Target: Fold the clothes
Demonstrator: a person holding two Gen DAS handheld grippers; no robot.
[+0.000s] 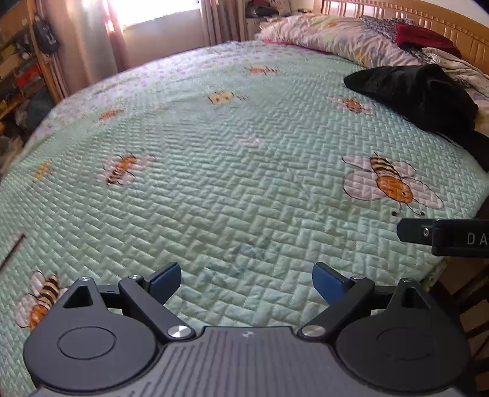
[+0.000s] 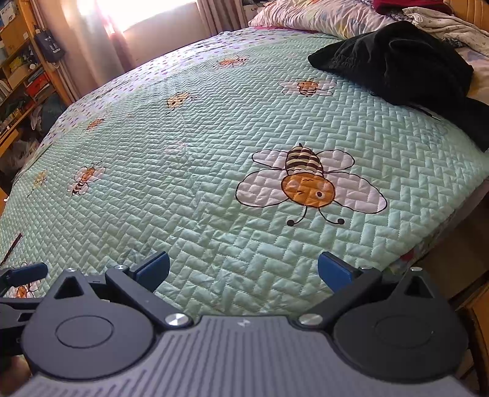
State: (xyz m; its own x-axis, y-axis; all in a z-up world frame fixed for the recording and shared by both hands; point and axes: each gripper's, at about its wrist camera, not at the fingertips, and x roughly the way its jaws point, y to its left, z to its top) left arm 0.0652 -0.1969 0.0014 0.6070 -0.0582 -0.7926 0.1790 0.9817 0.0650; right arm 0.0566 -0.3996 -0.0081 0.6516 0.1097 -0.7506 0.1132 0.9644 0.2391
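- Step in hand: judged to be the very start. No garment is taken up; both tools hang over bare quilt at the near side of the bed.
- Left tongs [image 1: 247, 282]: blue pads stand wide apart, nothing between them, low centre of the left wrist view.
- Right tongs [image 2: 244, 271]: pads likewise wide apart and empty, low centre of the right wrist view. A finger of the right tool shows at the right edge of the left view.
- Task item: a black garment [image 2: 394, 64] lies crumpled in a heap at the upper right of both views, resting on the bee-print quilt [image 2: 214, 137], just short of the pillows [image 1: 330, 36] and other loose clothes [image 2: 443, 24] by the headboard.
- Next move, as judged: reach up and right to the heap, seize an edge or corner, and draw it down to the open middle of the bed for spreading.
- Room: the quilt centre is flat and unobstructed. Bed edge falls away at lower right; shelving [image 2: 21, 79] stands beyond the far left edge.
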